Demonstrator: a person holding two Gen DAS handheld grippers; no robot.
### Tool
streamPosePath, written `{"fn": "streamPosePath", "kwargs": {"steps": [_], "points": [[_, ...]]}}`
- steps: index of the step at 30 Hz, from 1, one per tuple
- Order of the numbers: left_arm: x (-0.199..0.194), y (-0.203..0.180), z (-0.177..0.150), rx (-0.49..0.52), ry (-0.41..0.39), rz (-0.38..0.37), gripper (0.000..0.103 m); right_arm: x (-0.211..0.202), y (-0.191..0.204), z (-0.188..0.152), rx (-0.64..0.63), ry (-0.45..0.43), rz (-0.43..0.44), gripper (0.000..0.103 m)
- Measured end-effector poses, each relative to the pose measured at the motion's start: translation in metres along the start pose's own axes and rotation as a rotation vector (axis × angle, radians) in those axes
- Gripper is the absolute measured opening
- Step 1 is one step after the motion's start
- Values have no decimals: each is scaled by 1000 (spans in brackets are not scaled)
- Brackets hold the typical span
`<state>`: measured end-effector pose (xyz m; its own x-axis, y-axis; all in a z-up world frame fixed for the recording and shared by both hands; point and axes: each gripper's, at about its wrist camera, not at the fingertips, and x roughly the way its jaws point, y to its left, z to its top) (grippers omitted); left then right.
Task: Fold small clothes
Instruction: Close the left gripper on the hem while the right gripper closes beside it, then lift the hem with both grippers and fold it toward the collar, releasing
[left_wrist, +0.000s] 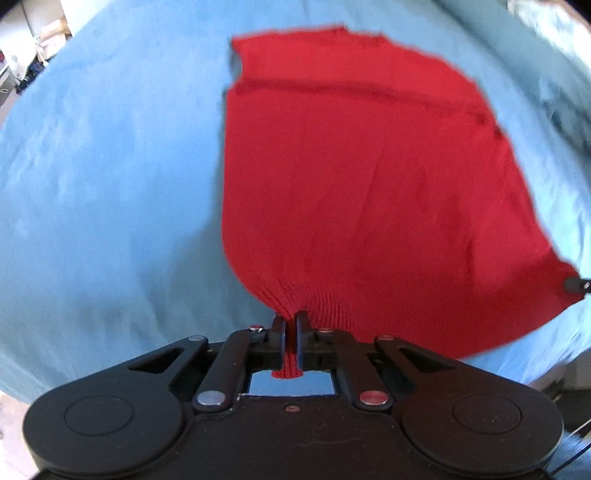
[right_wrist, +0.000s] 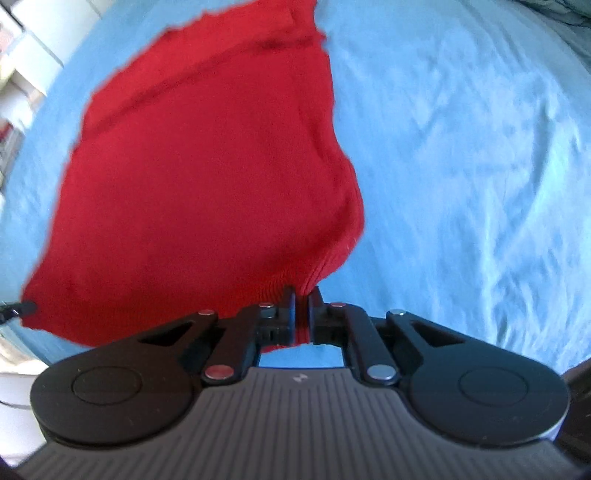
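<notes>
While the blue sheet (left_wrist: 110, 166) covers the whole surface under you, w/ only slivers of room clutter at the far edges, treat it as your work area: it looks like a bed, though I can't tell for sure. It's mostly flat w/ soft wrinkles, so there's room to lay a fold down.

Next biggest is the red knit top (left_wrist: 351, 177), spread out ahead of both tools. Its far end, w/ a seam line across it, lies on the sheet. The near end is the ribbed hem, and that's the part you've got hold of, so the cloth slopes up from the sheet toward you. Probably that's the point: a pinch at each hem corner lets you carry the near edge over toward the far end w/o it sagging in the middle.

Your left tool (left_wrist: 291, 325) is clamped on the hem's left corner; ribbing bunches into the closed jaws and a tuft pokes out behind them. Your right tool (right_wrist: 302, 299) is clamped the same way on the right corner, red fabric squeezed in the narrow slot. Each view catches the other tool's tip at the opposite corner, so the hem is stretched btwn them.

Both views are blurred, so finer detail isn't readable.
</notes>
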<state>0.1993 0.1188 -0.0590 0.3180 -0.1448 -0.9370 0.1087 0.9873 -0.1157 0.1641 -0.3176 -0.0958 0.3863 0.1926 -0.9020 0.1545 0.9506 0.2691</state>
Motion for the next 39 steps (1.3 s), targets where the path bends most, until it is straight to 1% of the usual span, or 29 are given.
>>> {"fn": "streamPosePath", "kwargs": {"steps": [3,6,9,11,14,16,17,18,19,21,23,24,26,27,28,29,30,31,32,33,34,35,36,37,39], "points": [[-25,-3,37,-28,-80,-35,5,-22,6,37,39,-74,69,21],[-44,-8,85,-15,-195,-53,5,-34,14,82,55,-157,129,21],[-45,-10,139,-8,-288,-60,5,-30,23,137,65,-233,164,21],[-37,-8,175,-18,-350,-66,5,-21,27,178,80,-281,179,21],[-10,-4,227,-33,-412,-50,5,14,30,241,73,-326,159,21],[23,2,265,-45,-441,-16,5,47,31,278,72,-354,144,21],[38,4,277,-53,-448,-1,5,66,31,295,75,-359,135,21],[56,10,296,-66,-445,13,5,83,30,310,81,-356,135,21],[81,14,311,-84,-426,32,5,108,29,325,86,-341,133,21],[125,22,330,-129,-377,53,5,154,30,342,81,-311,89,21],[157,28,342,-168,-331,81,5,185,28,349,79,-292,51,21],[168,31,345,-195,-320,83,5,195,26,352,88,-288,42,21],[177,36,348,-238,-309,73,6,201,22,353,104,-294,53,23],[178,37,350,-245,-304,71,6,201,22,354,84,-303,53,24],[178,37,350,-245,-303,74,14,197,25,352,54,-319,38,28],[174,38,351,-243,-310,79,24,193,27,351,26,-336,26,44],[168,35,350,-243,-321,92,35,186,31,349,2,-361,21,57],[159,33,348,-234,-345,113,55,178,34,347,-16,-388,19,79],[149,27,338,-224,-368,132,67,169,37,342,-39,-420,25,88],[138,22,332,-202,-397,150,68,164,40,338,-63,-436,42,89],[130,18,325,-176,-417,151,68,158,45,332,-89,-438,61,90],[123,10,318,-143,-419,136,69,156,50,324,-112,-430,77,93],[123,5,317,-111,-403,120,70,156,55,316,-133,-415,92,95],[128,-4,311,-66,-370,96,70,158,59,313,-152,-396,106,97],[144,-16,299,3,-312,56,72,171,64,302,-178,-356,112,97]]}}
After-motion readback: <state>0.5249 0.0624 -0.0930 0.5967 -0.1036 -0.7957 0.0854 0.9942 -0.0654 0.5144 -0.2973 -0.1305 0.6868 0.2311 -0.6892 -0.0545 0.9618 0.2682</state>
